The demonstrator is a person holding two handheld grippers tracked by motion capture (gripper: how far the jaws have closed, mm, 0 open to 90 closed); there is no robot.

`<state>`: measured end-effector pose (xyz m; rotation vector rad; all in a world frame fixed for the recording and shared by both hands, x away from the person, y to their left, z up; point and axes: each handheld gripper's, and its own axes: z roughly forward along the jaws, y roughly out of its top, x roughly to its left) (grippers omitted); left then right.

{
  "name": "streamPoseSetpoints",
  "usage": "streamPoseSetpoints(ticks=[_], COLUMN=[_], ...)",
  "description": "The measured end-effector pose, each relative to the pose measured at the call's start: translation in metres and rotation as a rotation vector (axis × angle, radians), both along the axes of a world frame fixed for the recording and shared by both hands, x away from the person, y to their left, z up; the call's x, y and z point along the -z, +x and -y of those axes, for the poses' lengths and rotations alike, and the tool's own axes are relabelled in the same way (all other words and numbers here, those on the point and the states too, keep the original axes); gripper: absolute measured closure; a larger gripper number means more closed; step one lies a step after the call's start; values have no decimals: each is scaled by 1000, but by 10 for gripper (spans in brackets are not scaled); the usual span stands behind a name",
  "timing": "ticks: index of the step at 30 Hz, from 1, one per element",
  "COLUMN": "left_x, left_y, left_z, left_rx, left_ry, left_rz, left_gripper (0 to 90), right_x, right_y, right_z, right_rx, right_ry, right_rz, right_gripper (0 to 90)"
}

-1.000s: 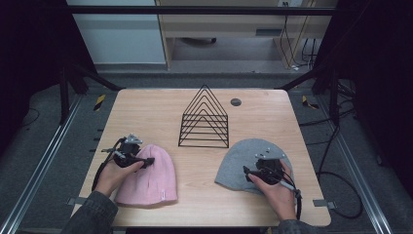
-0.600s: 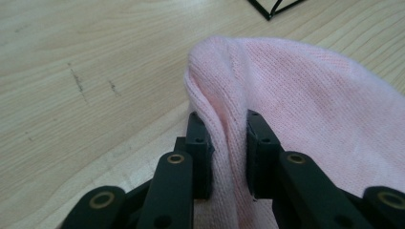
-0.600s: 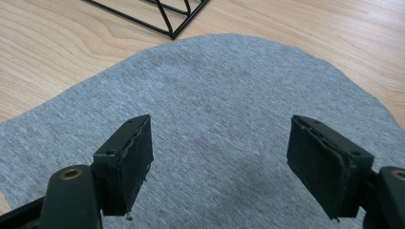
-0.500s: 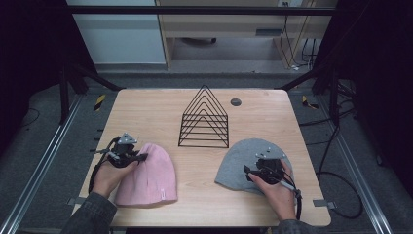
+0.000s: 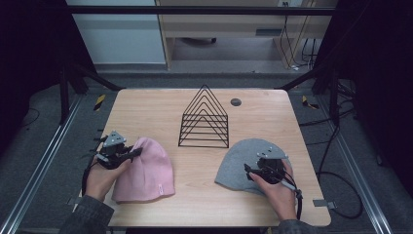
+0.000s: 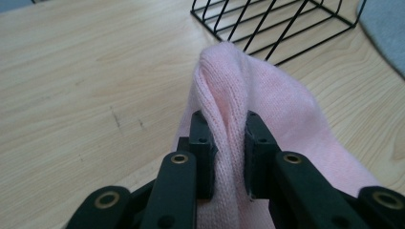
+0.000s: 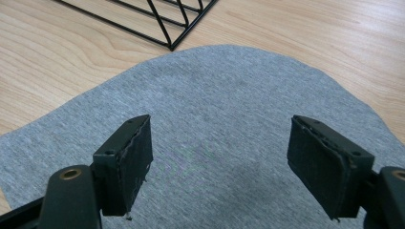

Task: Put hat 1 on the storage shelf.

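Note:
A pink knitted beanie [image 5: 145, 171] lies at the table's front left. My left gripper [image 5: 130, 153] is shut on its left edge, and the jaws have just been closing on it. In the left gripper view a ridge of the pink beanie [image 6: 229, 95] stands pinched between the pads of the left gripper [image 6: 228, 143], lifted off the wood. A grey beanie [image 5: 241, 161] lies flat at the front right. My right gripper [image 5: 253, 171] hovers over it, open. In the right gripper view the grey beanie [image 7: 219, 119] spreads under the wide jaws of the right gripper [image 7: 219, 157].
A black wire rack [image 5: 204, 119] of triangular frames stands mid-table, between and behind the two hats; its base shows as the rack [image 6: 272, 24] and the rack [image 7: 157, 19] in the gripper views. A small dark round disc [image 5: 235, 102] lies behind it. Metal rails run along both table sides.
The left jaws closed on the pink beanie's edge and the left hand rose a little, pulling up a fold. The right hand kept still.

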<state>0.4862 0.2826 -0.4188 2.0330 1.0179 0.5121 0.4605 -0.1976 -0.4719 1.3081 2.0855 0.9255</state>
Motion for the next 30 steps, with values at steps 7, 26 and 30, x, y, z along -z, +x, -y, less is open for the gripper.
streamPoseSetpoints(ticks=[7, 26, 30], left_x=[-22, -98, -115], left_y=[-10, -12, -8], left_z=[11, 37, 41], left_rx=[35, 84, 90], left_ry=[12, 34, 28], left_rz=[66, 220, 234], left_gripper=[771, 776, 776], right_x=[-5, -42, -57], right_y=[-5, -23, -19], right_z=[1, -50, -69], right_rx=[-18, -213, -277], right_ry=[14, -21, 13], right_rz=[23, 63, 64], right_gripper=[280, 342, 323])
